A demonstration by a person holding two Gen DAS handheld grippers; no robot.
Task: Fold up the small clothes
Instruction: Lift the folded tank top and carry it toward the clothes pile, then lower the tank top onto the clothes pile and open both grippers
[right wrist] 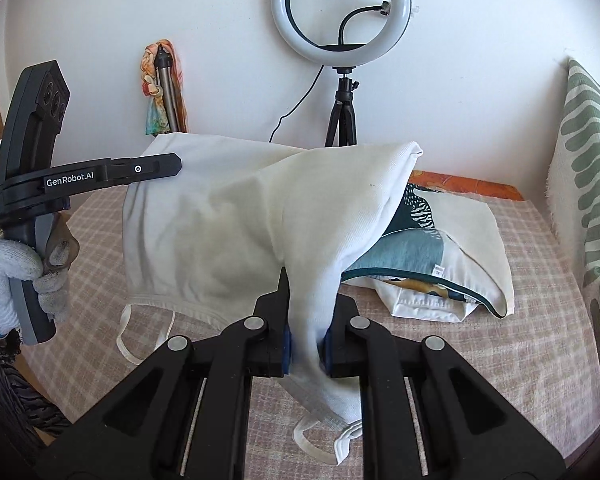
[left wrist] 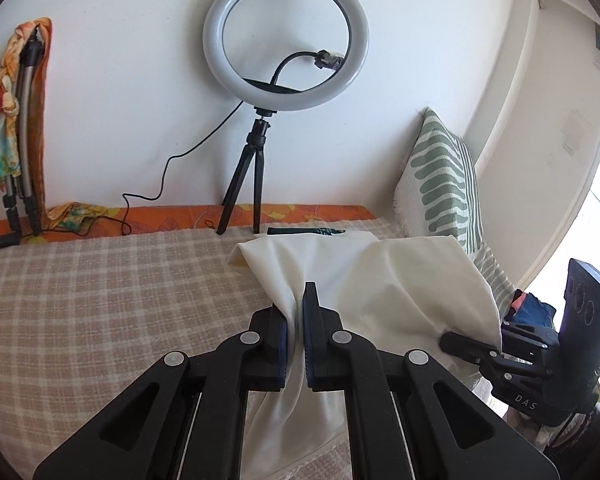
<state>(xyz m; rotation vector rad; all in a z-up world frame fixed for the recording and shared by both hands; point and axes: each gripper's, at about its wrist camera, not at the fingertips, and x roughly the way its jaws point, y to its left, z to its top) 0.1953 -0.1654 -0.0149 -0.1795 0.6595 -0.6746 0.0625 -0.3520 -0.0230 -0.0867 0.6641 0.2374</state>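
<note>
A small white garment (left wrist: 380,276) with thin white straps (right wrist: 140,340) hangs between both grippers above the checked bed cover (left wrist: 100,280). My left gripper (left wrist: 296,320) is shut on one edge of it; it also shows in the right wrist view (right wrist: 172,166). My right gripper (right wrist: 306,320) is shut on a bunched part of the garment (right wrist: 228,216); it also shows in the left wrist view (left wrist: 452,342). The cloth sags between the two grips.
A pile of clothes (right wrist: 432,248), white with teal print, lies on the bed behind the garment. A ring light on a tripod (left wrist: 286,36) stands at the wall. A green-striped pillow (left wrist: 444,176) leans at the right. A folded tripod with a scarf (left wrist: 20,120) stands at far left.
</note>
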